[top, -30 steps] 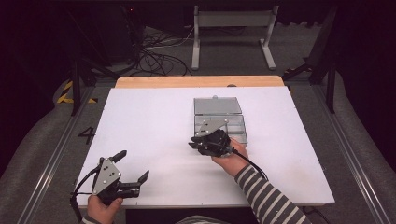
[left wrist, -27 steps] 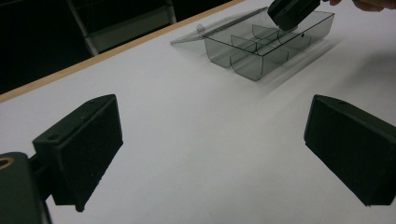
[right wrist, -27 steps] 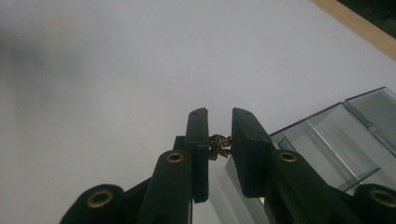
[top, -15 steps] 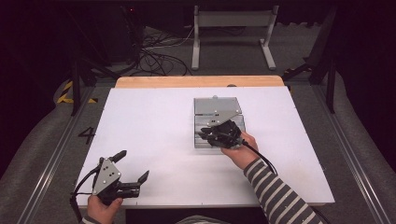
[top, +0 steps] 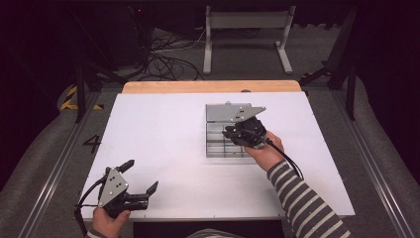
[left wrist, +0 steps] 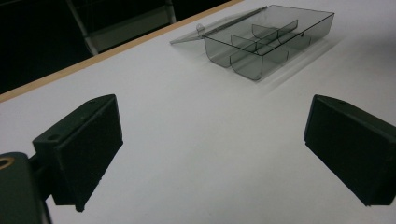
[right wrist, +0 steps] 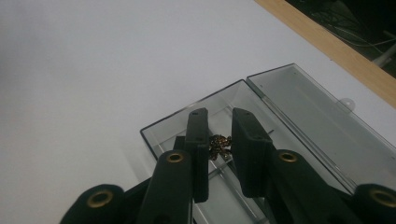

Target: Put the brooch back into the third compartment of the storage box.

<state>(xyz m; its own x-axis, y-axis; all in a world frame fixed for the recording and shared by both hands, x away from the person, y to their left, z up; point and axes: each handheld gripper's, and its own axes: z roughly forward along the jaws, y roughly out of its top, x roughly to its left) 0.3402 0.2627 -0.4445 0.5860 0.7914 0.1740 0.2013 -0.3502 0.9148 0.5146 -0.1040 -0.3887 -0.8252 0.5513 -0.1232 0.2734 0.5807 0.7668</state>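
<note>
A clear plastic compartment box (top: 216, 144) lies on the white table (top: 163, 129) with its lid (top: 221, 112) folded flat behind it. My right gripper (top: 229, 133) hovers over the box, shut on a small gold-and-dark trinket (right wrist: 219, 145). In the right gripper view the gripper (right wrist: 219, 125) points over a compartment at the box's (right wrist: 156, 132) near corner, next to the open lid (right wrist: 317, 126). My left gripper (top: 142, 174) rests at the table's front left, open and holding nothing. In the left gripper view its jaws (left wrist: 212, 149) stand wide apart, with the box (left wrist: 261, 44) far ahead.
A wooden strip (top: 208, 87) edges the table's far side. Beyond it are a metal stand (top: 245, 34) and loose cables (top: 166, 57) on the floor. A metal rail (top: 54, 163) runs along the left side of the table. The box's compartments look empty.
My right gripper has moved away from the person, from the box's near edge to over the box, and risen a little. The left gripper has stayed put.
</note>
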